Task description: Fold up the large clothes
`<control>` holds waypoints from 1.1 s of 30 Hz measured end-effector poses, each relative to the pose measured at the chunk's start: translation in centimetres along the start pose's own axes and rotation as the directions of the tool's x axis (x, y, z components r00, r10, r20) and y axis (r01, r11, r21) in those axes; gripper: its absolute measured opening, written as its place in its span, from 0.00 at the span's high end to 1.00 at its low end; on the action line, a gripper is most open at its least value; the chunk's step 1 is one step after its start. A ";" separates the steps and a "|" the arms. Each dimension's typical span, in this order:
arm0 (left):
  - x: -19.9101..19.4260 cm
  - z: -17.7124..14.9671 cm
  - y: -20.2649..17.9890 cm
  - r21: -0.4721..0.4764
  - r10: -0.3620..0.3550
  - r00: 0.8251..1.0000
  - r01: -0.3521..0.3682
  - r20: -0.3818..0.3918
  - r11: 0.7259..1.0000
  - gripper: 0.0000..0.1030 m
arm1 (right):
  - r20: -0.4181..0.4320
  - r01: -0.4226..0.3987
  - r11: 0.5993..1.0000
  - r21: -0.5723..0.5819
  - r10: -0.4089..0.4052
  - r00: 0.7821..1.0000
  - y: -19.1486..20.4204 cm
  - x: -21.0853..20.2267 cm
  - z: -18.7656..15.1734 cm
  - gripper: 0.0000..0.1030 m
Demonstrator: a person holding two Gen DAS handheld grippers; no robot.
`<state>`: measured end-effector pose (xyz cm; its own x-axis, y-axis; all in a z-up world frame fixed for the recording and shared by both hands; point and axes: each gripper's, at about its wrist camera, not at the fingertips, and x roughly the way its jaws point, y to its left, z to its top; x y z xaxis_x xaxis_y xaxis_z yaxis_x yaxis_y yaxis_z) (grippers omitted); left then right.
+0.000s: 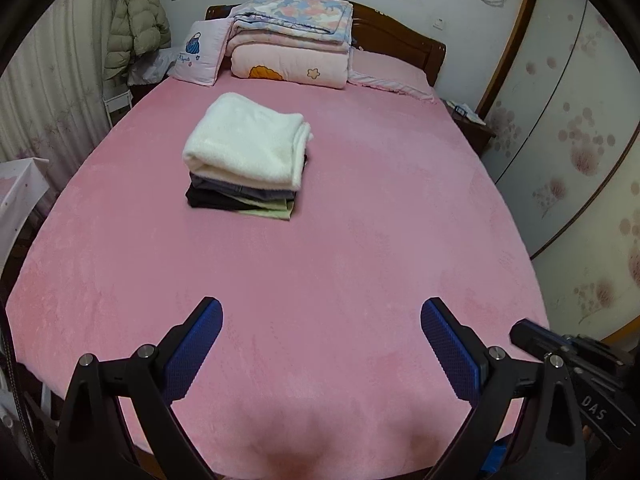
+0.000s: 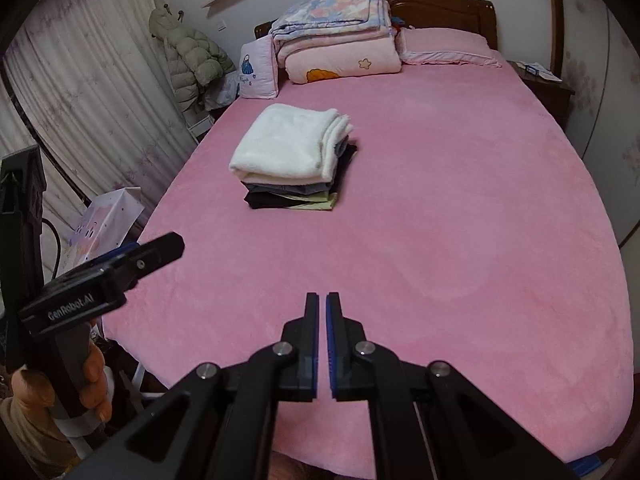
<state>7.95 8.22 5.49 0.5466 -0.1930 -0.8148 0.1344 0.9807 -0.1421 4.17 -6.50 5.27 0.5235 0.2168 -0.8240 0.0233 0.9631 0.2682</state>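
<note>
The stack of folded clothes (image 1: 246, 160) lies well ahead of your fingers, left gripper (image 1: 321, 334) released, right gripper (image 2: 323, 332) clenched empty; any careless reach could topple its white fleece top (image 2: 288, 142).

The bed sheet (image 1: 360, 208) was plain pink. On it the stack (image 1: 244, 184) showed white fleece (image 1: 248, 140) over grey, black and pale green layers. The quilt (image 1: 292, 16) bore a blue, pink and white floral print; the blanket (image 1: 288, 66) was pink with an orange motif. The jacket (image 1: 136, 28) was olive. Gripper pads (image 1: 192, 352) were blue.
</note>
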 end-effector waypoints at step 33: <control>0.1 -6.5 -9.8 0.084 0.073 0.997 -0.073 -0.003 0.994 0.04 | 0.087 0.108 0.994 0.023 -0.109 0.990 -7.1 -2.7 -5.1 0.52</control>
<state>1.28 -1.15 3.11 0.5528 -0.1206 -0.8245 0.1628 0.9860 -0.0351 -1.78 -13.10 3.02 0.5901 0.0955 -0.8017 0.0988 0.9770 0.1892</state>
